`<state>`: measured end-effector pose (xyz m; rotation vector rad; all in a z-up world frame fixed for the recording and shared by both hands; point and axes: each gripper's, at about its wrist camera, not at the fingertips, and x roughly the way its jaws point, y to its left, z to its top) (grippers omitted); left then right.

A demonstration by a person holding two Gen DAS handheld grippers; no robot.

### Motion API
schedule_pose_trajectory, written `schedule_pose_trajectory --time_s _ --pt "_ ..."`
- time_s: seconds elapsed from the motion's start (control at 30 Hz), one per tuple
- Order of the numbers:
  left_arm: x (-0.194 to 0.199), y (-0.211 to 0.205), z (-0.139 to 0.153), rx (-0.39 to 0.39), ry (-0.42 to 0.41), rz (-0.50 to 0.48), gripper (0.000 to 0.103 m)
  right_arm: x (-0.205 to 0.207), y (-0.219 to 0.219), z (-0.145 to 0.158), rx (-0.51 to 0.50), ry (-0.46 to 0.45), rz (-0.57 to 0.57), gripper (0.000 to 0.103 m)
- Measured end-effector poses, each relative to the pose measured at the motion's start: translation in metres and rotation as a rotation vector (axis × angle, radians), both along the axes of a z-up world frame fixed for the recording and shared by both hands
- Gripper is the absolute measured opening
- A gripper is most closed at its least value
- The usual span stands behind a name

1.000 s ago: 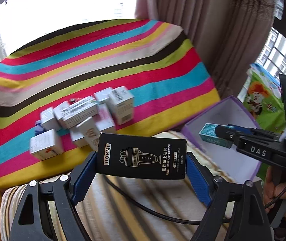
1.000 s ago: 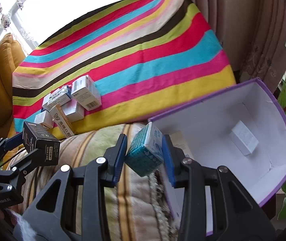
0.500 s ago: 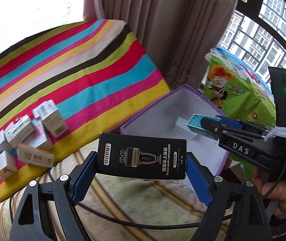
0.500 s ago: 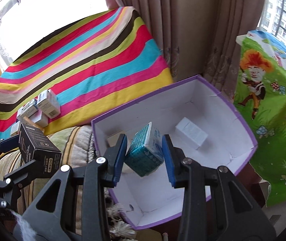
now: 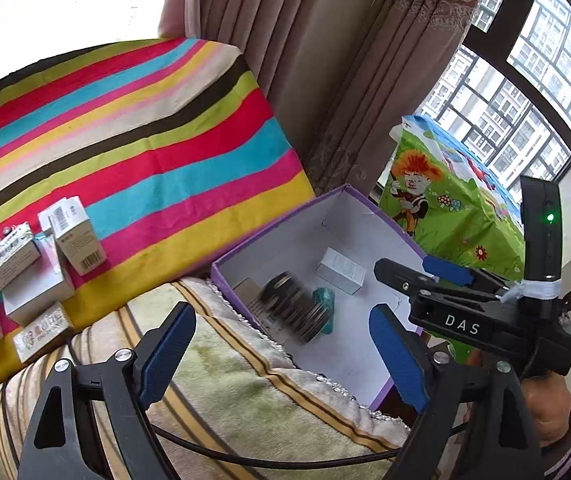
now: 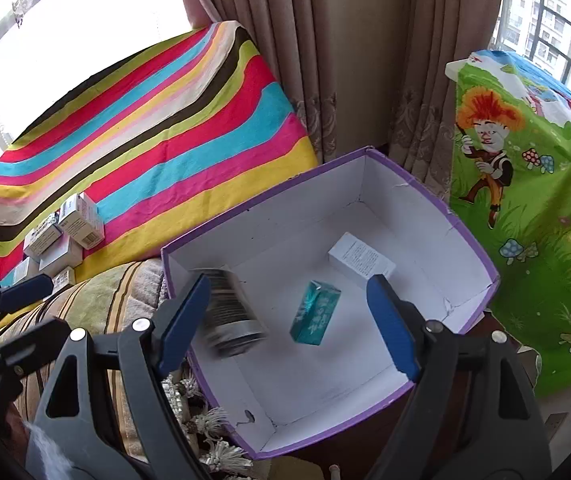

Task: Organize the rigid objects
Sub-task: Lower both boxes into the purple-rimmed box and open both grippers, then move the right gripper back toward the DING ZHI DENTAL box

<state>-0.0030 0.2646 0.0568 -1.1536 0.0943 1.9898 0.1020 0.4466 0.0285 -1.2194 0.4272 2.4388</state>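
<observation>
A purple box (image 6: 437, 196) (image 5: 277, 228) with a white inside stands beside the cushion. A black box (image 6: 231, 312) (image 5: 293, 308), blurred with motion, is falling into its left end. A teal box (image 6: 315, 314) (image 5: 325, 300) is inside it too, next to a white box (image 6: 361, 260) (image 5: 341, 270). My left gripper (image 5: 283, 344) hangs over the box's near edge, jaws opening, nothing between them. My right gripper (image 6: 289, 324) (image 5: 409, 270) is above the box, jaws opening, with the teal box below and free of the pads.
Several white cartons (image 5: 33, 264) (image 6: 65, 232) lie in a heap on the striped cloth (image 5: 145, 140) at the left. A striped cushion (image 5: 245, 392) lies under my left gripper. A cartoon-print bag (image 6: 525, 200) stands right of the box, curtains (image 6: 345, 60) behind.
Both grippers swung right from the cloth to over the purple box, then let go: the black box left the left gripper and the teal box left the right.
</observation>
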Motion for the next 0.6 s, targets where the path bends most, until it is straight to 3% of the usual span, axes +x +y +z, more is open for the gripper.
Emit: schedule_pose_trajectory --time_s 0.2,0.6 --pt "-0.016 -0.034 -0.002 -0.006 -0.018 0.102 0.09 -0.005 -0.012 -0.001 -0.009 0.001 0.038 0.083" --pt "-0.043 -0.109 -0.002 -0.052 0.023 0.292 0.09 -0.035 -0.064 0.0 -0.021 0.001 0.188 0.087"
